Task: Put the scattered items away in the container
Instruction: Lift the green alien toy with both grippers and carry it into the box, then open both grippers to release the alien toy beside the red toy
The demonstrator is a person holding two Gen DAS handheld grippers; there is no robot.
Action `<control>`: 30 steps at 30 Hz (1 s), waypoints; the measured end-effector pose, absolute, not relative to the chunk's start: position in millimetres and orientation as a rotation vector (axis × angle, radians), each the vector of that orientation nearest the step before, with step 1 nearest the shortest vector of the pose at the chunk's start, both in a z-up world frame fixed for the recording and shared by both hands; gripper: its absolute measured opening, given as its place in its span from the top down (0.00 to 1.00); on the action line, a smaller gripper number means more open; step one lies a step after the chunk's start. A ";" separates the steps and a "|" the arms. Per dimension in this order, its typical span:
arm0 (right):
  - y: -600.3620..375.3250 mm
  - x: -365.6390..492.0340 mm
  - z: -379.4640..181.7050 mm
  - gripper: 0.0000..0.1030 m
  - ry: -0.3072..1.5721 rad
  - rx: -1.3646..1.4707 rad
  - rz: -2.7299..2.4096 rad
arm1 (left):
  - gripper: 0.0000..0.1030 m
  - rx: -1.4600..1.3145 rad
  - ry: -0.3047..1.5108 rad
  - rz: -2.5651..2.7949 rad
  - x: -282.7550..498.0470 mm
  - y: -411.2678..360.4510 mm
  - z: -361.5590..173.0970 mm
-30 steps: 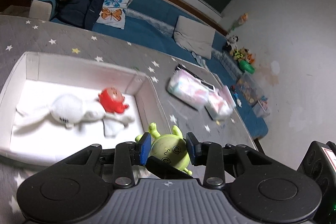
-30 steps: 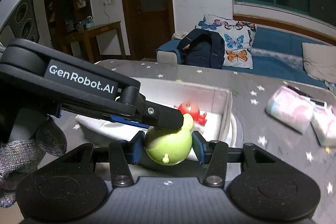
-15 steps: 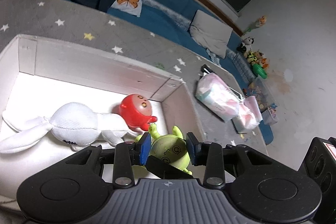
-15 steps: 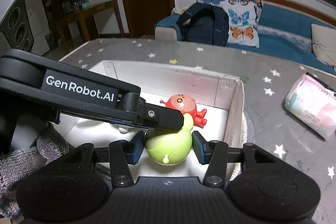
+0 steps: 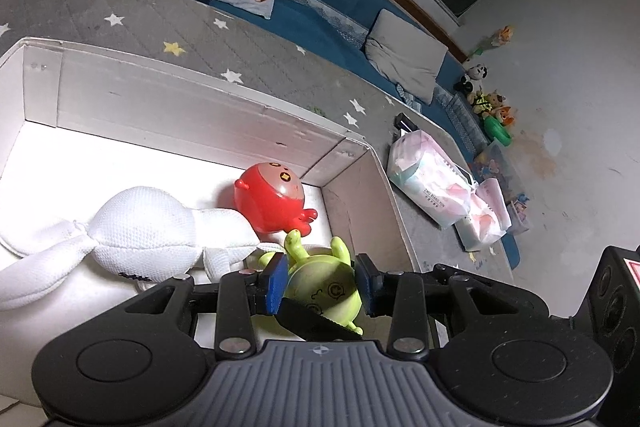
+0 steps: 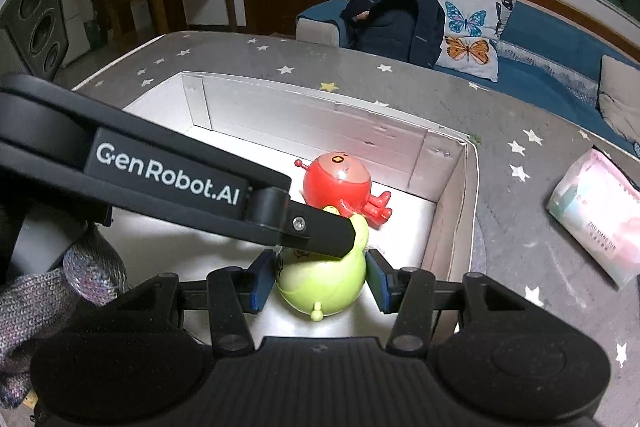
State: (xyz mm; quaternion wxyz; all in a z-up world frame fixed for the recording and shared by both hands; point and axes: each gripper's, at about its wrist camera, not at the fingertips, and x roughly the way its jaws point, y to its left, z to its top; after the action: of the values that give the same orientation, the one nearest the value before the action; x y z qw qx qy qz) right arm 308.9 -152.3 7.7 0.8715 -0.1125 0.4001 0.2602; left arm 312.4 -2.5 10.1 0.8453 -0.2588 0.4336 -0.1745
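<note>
Both grippers hold the green toy (image 6: 322,279) over the white box (image 5: 192,107), ready to drop it in.

The left gripper (image 5: 320,281) has its blue pads pressed on the toy's two sides, and the right gripper (image 6: 320,281) clamps it too, crosswise to the left. The toy hangs inside the near right corner, above the floor or maybe just touching; hard to say. Next move, by my reading: both sets of fingers part so it settles without rolling into its neighbours. Already in the box lie a red toy (image 5: 270,197) and a white stuffed animal (image 5: 144,227), touching each other. Two tissue packs (image 5: 436,183) wait outside on the grey star-print mat (image 5: 120,11).
</note>
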 end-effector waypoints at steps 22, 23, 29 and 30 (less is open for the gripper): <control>-152.2 307.3 7.5 0.52 0.824 -0.259 0.541 | 0.62 -0.585 0.923 -0.395 310.1 2.1 9.0; -152.2 307.3 7.3 0.52 0.824 -0.258 0.540 | 0.62 -0.587 0.922 -0.395 309.7 2.5 9.2; -153.2 305.8 7.3 0.52 0.821 -0.253 0.534 | 0.62 -0.589 0.908 -0.396 307.6 4.0 12.3; -153.4 305.6 7.4 0.52 0.821 -0.252 0.533 | 0.62 -0.589 0.907 -0.395 307.4 4.5 12.5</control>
State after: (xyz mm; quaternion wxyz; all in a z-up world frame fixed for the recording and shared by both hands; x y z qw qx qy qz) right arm 305.6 -153.4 7.4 0.8749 -0.1205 0.3934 0.2555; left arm 307.4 4.5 12.5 0.8388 -0.2785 0.4290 -0.1866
